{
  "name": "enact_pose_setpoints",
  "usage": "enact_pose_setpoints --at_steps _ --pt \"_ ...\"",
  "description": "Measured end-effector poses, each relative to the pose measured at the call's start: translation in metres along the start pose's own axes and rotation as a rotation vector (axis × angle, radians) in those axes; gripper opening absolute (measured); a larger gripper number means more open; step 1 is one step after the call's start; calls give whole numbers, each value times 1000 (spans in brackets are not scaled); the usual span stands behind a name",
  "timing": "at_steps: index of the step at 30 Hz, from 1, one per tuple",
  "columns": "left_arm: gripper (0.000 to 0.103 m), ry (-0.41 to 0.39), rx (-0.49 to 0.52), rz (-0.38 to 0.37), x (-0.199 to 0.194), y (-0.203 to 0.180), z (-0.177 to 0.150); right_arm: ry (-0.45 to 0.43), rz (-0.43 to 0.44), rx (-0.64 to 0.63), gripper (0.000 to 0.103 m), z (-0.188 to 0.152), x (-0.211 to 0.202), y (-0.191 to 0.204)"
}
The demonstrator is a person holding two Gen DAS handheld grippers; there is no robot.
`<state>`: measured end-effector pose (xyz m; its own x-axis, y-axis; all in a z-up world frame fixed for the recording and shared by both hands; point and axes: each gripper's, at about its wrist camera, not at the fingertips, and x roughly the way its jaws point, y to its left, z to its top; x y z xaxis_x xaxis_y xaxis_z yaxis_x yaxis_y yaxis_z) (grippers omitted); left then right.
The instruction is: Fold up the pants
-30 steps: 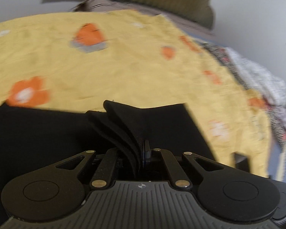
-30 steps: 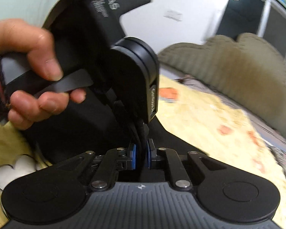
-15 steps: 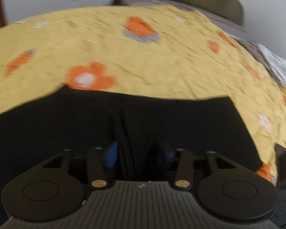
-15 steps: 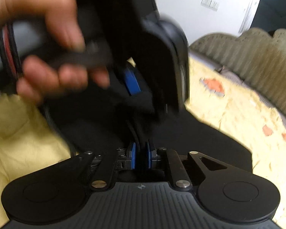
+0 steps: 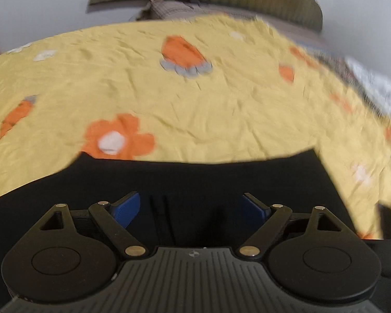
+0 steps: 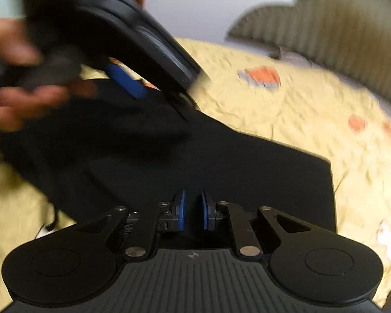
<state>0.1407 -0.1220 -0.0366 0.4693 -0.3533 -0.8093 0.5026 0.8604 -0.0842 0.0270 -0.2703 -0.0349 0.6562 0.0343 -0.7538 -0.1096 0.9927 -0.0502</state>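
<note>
Your left gripper [image 5: 190, 206] has let go: a second ago its blue pads were pinched on a bunched ridge of black cloth, and now they stand wide apart with the pants [image 5: 195, 182] lying flat between and ahead of them. Your right gripper [image 6: 193, 212] has eased too, its pads [image 6: 180, 212] parted by a narrow gap where they were pressed tight on a fold before; whether any cloth still sits in that gap you cannot tell from this blurred view. The pants now rest as a dark folded slab on the yellow flowered sheet [image 5: 221, 109], directly under and in front of both grippers, with a straight far edge running crosswise in the left wrist view and a squared corner off to the right in the right wrist view. The long axis of the slab appears to run left to right across you, so the next fold probably turns on taking one short end and carrying it along that axis. Your right gripper sits nearer that squared corner; your left hand [image 6: 26, 83] hovers above the cloth's opposite side.
</note>
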Motion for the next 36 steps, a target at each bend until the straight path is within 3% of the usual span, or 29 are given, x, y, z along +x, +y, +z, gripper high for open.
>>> enact_pose_setpoints --at_steps 3,6,9,10,12,15,18,20,22,24,27,30,32,34,36 --pt "82 32 25 94 19 -5 -5 -26 1 53 13 0 -10 -21" --pt "85 -25 27 100 4 -7 -10 -39 -111 177 13 7 -9 -52" --pt "85 -26 149 176 9 -19 -12 68 -138 224 12 6 18 -87" --pt "84 -18 142 187 9 -18 -12 70 -168 214 12 3 20 -90" --pt "87 -21 87 136 -1 -6 -12 43 -202 207 13 4 8 -84" --pt "88 -9 -4 71 -17 13 -18 -38 -76 203 13 -5 -15 -54" --pt "87 37 -86 13 -32 30 -30 -55 42 125 13 1 -7 -20" --pt "88 19 -90 10 -47 37 -43 -26 82 65 13 4 -2 1" --pt "88 -12 -70 66 -68 46 -59 11 125 11 12 0 3 20" --pt "88 -41 -53 149 -90 59 -77 6 85 -77 13 4 3 34" --pt "88 -70 -68 297 -121 86 -105 -21 108 -10 13 11 -4 30" --pt "88 -71 -151 416 -149 122 -131 -10 148 40 13 17 9 39" --pt "88 -76 -231 452 -171 147 -147 22 119 -26 13 14 18 48" --pt "88 -83 -295 515 -195 170 -161 20 82 -98 13 12 -5 65" --pt "88 -117 -323 655 -225 190 -172 -6 62 -103 13 17 -10 69"
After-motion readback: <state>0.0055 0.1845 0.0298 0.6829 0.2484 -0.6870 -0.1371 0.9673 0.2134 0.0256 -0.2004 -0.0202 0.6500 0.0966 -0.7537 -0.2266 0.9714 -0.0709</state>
